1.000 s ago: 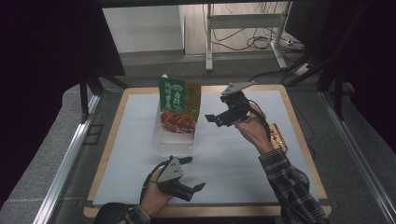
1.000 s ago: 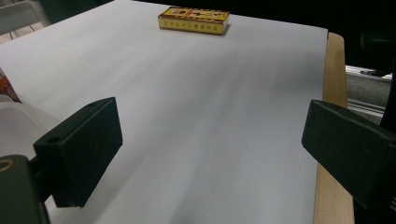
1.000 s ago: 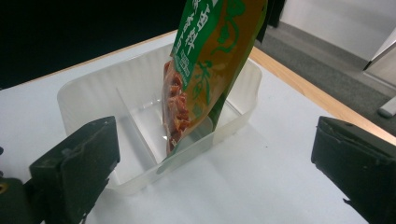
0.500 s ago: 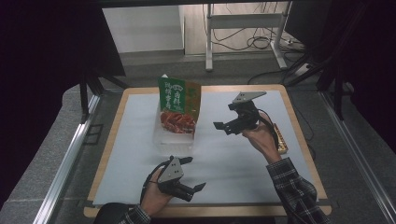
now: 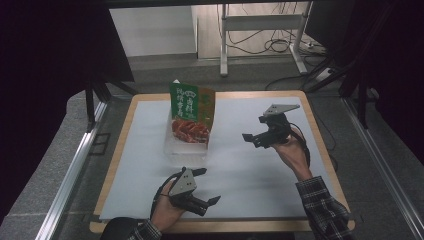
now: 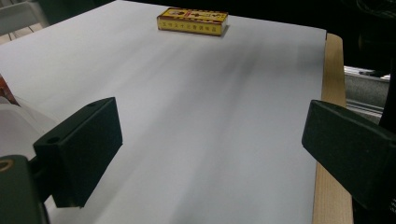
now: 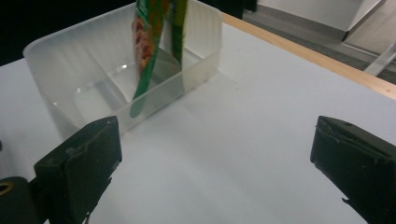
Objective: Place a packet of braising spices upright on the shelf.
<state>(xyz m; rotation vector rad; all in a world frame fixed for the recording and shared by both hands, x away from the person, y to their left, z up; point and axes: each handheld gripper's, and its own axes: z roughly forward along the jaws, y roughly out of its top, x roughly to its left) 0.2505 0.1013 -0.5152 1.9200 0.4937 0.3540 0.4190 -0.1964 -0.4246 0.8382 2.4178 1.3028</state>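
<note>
Pouch (image 5: 191, 116) is standing tilted in the clear tub (image 5: 186, 145) mid-desk — nothing gripping it. I'm holding both the right hand-held gripper (image 5: 256, 138) and the left hand-held gripper (image 5: 204, 187) wide open, empty; a sideways nudge risks toppling that pouch.

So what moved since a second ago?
The right hand-held gripper drew back from the pouch toward the table's right side, jaws open and empty. The left hand-held gripper, the pouch in its tub and the yellow box stayed put.
</note>
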